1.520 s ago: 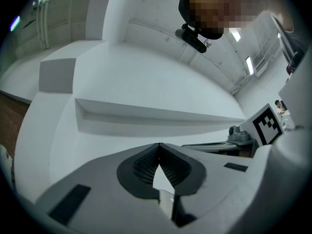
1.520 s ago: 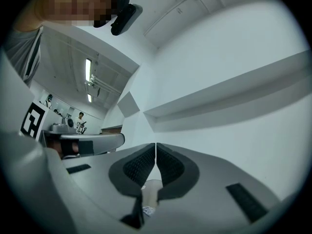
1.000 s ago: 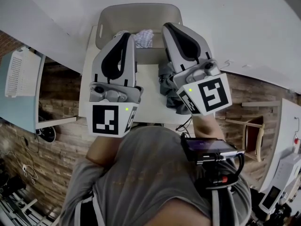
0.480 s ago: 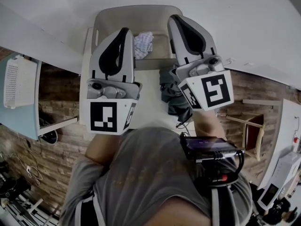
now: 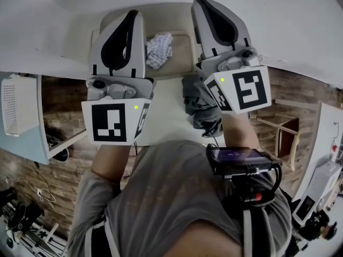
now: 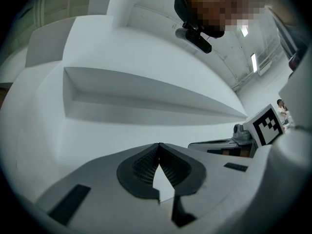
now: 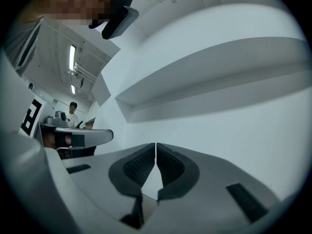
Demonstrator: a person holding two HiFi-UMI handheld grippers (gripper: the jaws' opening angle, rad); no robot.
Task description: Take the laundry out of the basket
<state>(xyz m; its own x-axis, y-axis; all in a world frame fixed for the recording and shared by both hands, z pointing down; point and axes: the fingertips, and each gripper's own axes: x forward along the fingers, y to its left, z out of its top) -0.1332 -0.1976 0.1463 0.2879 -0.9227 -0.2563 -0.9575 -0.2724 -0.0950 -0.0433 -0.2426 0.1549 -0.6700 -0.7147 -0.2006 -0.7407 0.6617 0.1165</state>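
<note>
A beige laundry basket (image 5: 163, 7) stands at the far end of the white table (image 5: 166, 108). A checked cloth (image 5: 159, 48) lies inside it. On the table just in front of the basket is a heap of dark grey clothing (image 5: 201, 108). Both grippers are held high, close to the head camera, above the basket. My left gripper (image 5: 132, 13) covers the basket's left side and my right gripper (image 5: 201, 2) its right side. In the left gripper view the left gripper (image 6: 159, 144) is shut with nothing in it. The right gripper (image 7: 155, 144) is likewise shut and empty, facing only white wall.
A white perforated crate (image 5: 19, 98) sits on a pale blue surface at the left. A wooden chair (image 5: 284, 138) stands on the brick-patterned floor at the right. A black device (image 5: 238, 162) is strapped to the person's chest. A person stands far off in the right gripper view.
Both grippers have risen and moved further over the basket. The checked cloth between them shows more fully. The grey heap on the table has not moved.
</note>
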